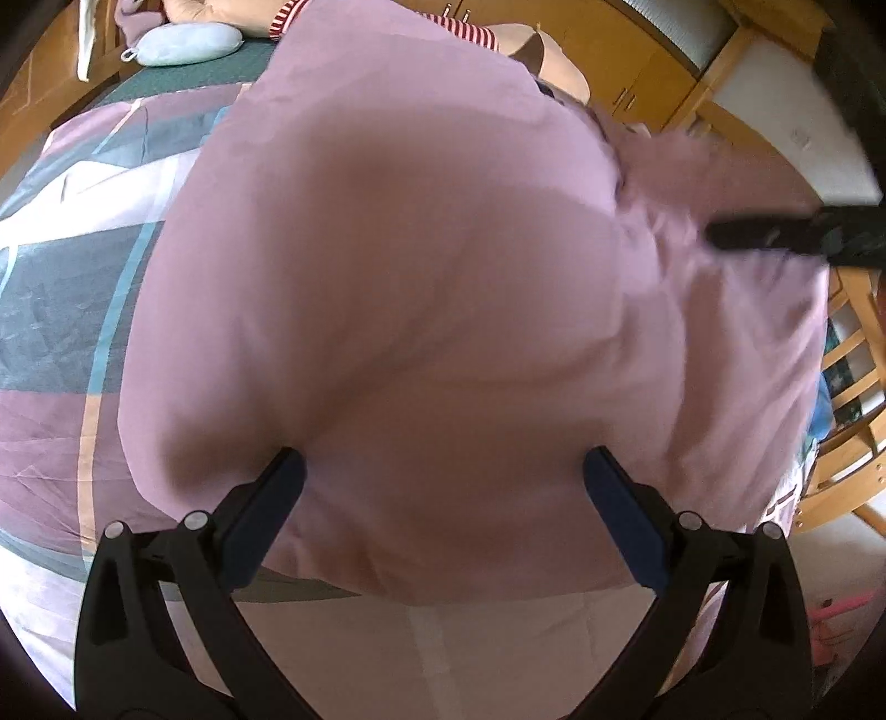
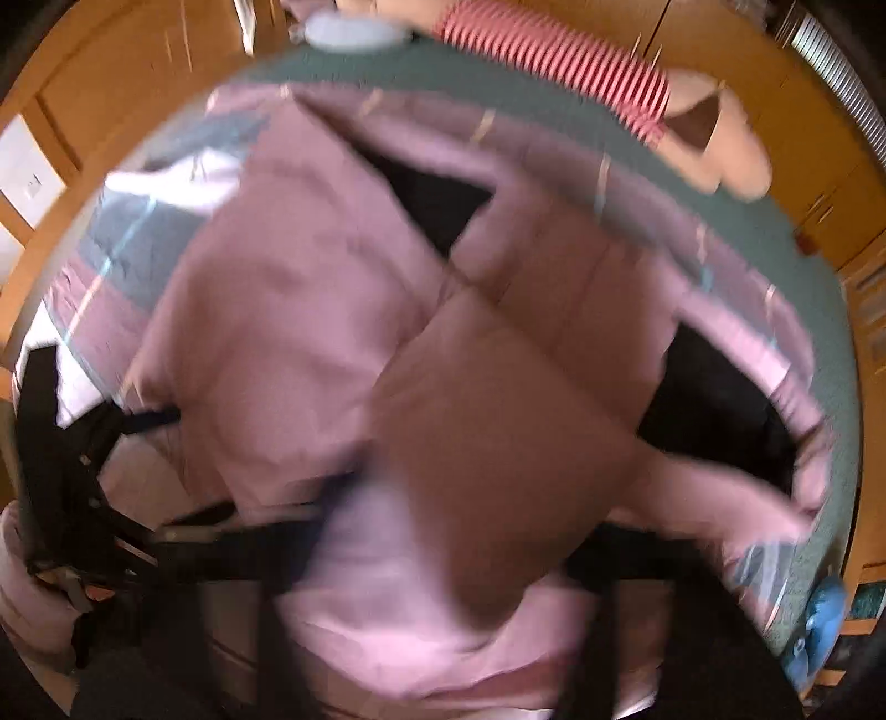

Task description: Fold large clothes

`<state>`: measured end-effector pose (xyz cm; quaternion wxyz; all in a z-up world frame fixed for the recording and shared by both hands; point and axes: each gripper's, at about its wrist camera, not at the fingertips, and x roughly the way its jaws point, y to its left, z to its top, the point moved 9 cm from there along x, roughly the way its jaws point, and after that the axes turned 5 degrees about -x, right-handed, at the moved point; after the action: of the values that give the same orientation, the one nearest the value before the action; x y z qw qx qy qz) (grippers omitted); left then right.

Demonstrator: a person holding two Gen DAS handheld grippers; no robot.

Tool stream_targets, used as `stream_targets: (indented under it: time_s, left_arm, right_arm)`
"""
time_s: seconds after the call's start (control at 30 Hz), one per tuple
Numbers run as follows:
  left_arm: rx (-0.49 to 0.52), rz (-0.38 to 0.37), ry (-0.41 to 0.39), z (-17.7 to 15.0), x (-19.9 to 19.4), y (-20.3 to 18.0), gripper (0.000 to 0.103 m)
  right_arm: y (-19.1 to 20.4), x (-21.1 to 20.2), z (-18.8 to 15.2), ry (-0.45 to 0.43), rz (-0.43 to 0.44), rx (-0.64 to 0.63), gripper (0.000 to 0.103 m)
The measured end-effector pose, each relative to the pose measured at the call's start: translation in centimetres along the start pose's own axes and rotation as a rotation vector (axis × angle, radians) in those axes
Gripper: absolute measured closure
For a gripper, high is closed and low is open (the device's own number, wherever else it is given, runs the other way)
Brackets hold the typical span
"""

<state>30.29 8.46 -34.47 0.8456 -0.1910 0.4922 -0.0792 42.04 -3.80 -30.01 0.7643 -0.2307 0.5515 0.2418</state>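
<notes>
A large pink garment [image 1: 415,288] lies spread over the bed, filling most of the left wrist view. My left gripper [image 1: 443,459] stands open over its near edge, blue pads wide apart, with cloth below them and none pinched. At the garment's right side my right gripper [image 1: 720,235] shows as one dark, blurred bar, shut on a bunched fold. The right wrist view is blurred; there the pink garment [image 2: 310,310] hangs lifted close to the lens and hides my right fingers. The open left gripper [image 2: 249,476] sits at the left.
The bedspread [image 1: 72,266] is patched in pink, grey and white. At its far end lie a pale blue pillow [image 1: 188,44] and a stuffed figure in red-and-white stripes [image 2: 559,55]. Wooden cupboards [image 1: 620,50] stand behind, a wooden rail [image 1: 853,354] at the right, floor [image 1: 443,653] below the near edge.
</notes>
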Motion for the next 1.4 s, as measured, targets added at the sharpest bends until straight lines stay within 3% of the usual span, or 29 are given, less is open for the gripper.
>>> stream_targets:
  time_s: [0.07, 0.13, 0.17, 0.23, 0.4, 0.5, 0.53, 0.57, 0.67, 0.7, 0.77, 0.8, 0.87, 0.93, 1.0, 1.1, 1.13, 1.2, 1.23, 1.27, 1.3, 1.33, 1.4]
  left_arm:
    - [-0.019, -0.009, -0.025, 0.4, -0.9, 0.1, 0.002]
    - [-0.015, -0.021, -0.074, 1.0, -2.3, 0.0, 0.002]
    - [-0.009, -0.019, -0.098, 1.3, -2.9, -0.1, 0.002]
    - [0.005, 0.000, -0.130, 1.8, -3.4, 0.1, 0.002]
    - [-0.018, 0.079, -0.072, 2.0, -1.2, 1.8, 0.002]
    - [-0.029, 0.125, -0.043, 1.7, 0.2, 2.1, 0.002]
    - [-0.027, 0.136, -0.041, 1.6, 0.4, 2.0, 0.002]
    - [-0.024, 0.144, -0.041, 1.6, 0.5, 2.0, 0.002]
    - [-0.015, 0.150, -0.063, 1.6, 0.0, 2.2, 0.002]
    - [-0.015, 0.153, -0.090, 1.8, -0.5, 2.1, 0.002]
    - [-0.015, 0.165, -0.158, 2.2, -1.9, 1.7, 0.002]
    - [-0.011, 0.162, -0.192, 2.6, -2.6, 1.5, 0.002]
    - [-0.011, 0.164, -0.208, 2.9, -2.8, 1.7, 0.002]
    - [-0.029, 0.175, -0.181, 2.7, -2.2, 2.2, 0.002]
    - [-0.035, 0.194, -0.153, 2.5, -1.3, 2.8, 0.002]
    - [0.003, 0.246, -0.124, 2.3, -0.6, 2.4, 0.002]
    - [0.013, 0.257, -0.118, 2.4, -0.4, 2.4, 0.002]
    - [0.043, 0.271, -0.119, 2.0, -0.5, 2.3, 0.002]
    - [0.056, 0.279, -0.121, 2.0, -0.4, 2.4, 0.002]
    - [0.068, 0.288, -0.122, 1.7, -0.4, 2.3, 0.002]
    - [0.071, 0.294, -0.119, 1.7, -0.3, 2.5, 0.002]
    - [0.065, 0.297, -0.113, 1.6, -0.3, 2.5, 0.002]
    - [0.047, 0.290, -0.102, 1.5, -0.1, 2.8, 0.002]
  right_arm:
    - [-0.8, -0.7, 0.9, -0.067, -0.046, 0.036, 0.097]
    - [-2.8, -2.1, 3.0, -0.190, -0.069, 0.134, 0.097]
    - [-4.3, -3.3, 4.8, -0.295, -0.106, 0.172, 0.097]
    - [-5.8, -3.5, 7.0, -0.373, -0.144, 0.181, 0.097]
    - [-8.6, 4.5, 7.9, -0.276, -0.095, 0.260, 0.091]
    - [-8.9, 4.2, 7.4, -0.359, -0.051, 0.284, 0.072]
    - [-9.2, 3.4, 7.1, -0.387, -0.068, 0.301, 0.057]
    - [-9.9, 2.0, 6.9, -0.436, -0.125, 0.334, 0.039]
    - [-10.4, -4.7, 5.2, -0.685, -0.271, 0.391, 0.026]
    - [-9.3, -6.8, 4.5, -0.754, -0.270, 0.361, 0.026]
    - [-5.2, -8.1, 3.6, -0.762, -0.166, 0.236, 0.026]
    - [-3.2, -7.9, 3.1, -0.742, -0.115, 0.180, 0.028]
    - [1.0, -6.1, 1.4, -0.662, -0.048, 0.064, 0.047]
    - [3.1, -4.0, 0.1, -0.600, -0.041, 0.012, 0.049]
    - [3.4, -1.0, -1.1, -0.522, -0.102, -0.032, 0.049]
    - [-0.5, 1.2, -2.1, -0.486, -0.210, 0.012, 0.049]
    - [-2.9, 1.8, -2.2, -0.488, -0.198, 0.070, 0.051]
    - [-7.6, 2.9, -2.7, -0.491, -0.108, 0.226, 0.069]
    - [-9.2, 3.3, -2.8, -0.499, -0.076, 0.301, 0.090]
    - [-11.9, 3.3, -3.0, -0.526, -0.033, 0.404, 0.098]
    - [-13.3, 3.0, -3.0, -0.551, -0.014, 0.461, 0.097]
    - [-15.3, 3.0, -3.3, -0.556, -0.034, 0.527, 0.090]
    - [-18.1, 2.5, -3.7, -0.542, -0.099, 0.609, 0.087]
